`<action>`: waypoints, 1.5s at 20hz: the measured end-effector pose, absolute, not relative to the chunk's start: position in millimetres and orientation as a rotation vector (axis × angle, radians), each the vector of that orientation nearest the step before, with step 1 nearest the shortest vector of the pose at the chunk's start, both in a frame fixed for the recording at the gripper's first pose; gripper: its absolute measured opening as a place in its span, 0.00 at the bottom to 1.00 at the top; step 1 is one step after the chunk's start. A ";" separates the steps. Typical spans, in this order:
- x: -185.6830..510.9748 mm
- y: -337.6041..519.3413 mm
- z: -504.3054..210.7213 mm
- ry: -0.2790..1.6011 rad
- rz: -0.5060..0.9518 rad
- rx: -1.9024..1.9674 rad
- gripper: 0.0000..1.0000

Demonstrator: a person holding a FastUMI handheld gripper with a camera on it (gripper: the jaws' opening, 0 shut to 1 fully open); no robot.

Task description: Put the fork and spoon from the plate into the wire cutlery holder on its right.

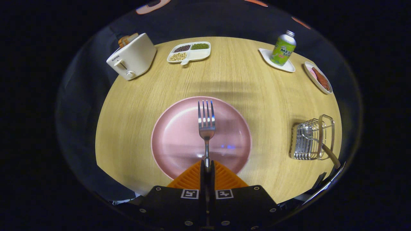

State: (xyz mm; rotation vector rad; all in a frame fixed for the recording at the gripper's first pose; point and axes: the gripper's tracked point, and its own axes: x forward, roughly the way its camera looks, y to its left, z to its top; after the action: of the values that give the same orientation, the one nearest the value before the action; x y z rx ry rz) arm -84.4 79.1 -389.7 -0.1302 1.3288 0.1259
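A fork (pixel 206 123) is being gripped by its handle between the two fingers of the gripper (pixel 207 166), which are being pressed together on it from both sides. The fork is being held out straight ahead of the fingers, tines pointing away, over the middle of a pink plate (pixel 173 141) that is being seen on a round wooden table (pixel 244 83); whether the fork is being kept clear of the plate or is touching it cannot be told. A wire cutlery holder (pixel 310 138) is being seen to the right of the plate, well apart from it, near the table's edge, and a spoon (pixel 324 146) is being carried in it, its handle sticking out toward the near right. Beyond the plate, on the far left, a white toaster (pixel 131 57) with bread in its slot is being shown, with a divided dish (pixel 189 52) of beans and grains beside it. On the far right, a green bottle (pixel 283 48) is being supported upright on a small white tray (pixel 289 68), and a small dish of food (pixel 318 77) is lying past it at the table's rim.
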 end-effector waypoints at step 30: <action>-57.0 -121.2 -339.1 1.266 -0.130 -0.044 0.09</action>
State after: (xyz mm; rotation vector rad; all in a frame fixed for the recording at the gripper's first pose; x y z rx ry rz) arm -57.0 -121.2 -339.1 -0.0436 1.2663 -0.1301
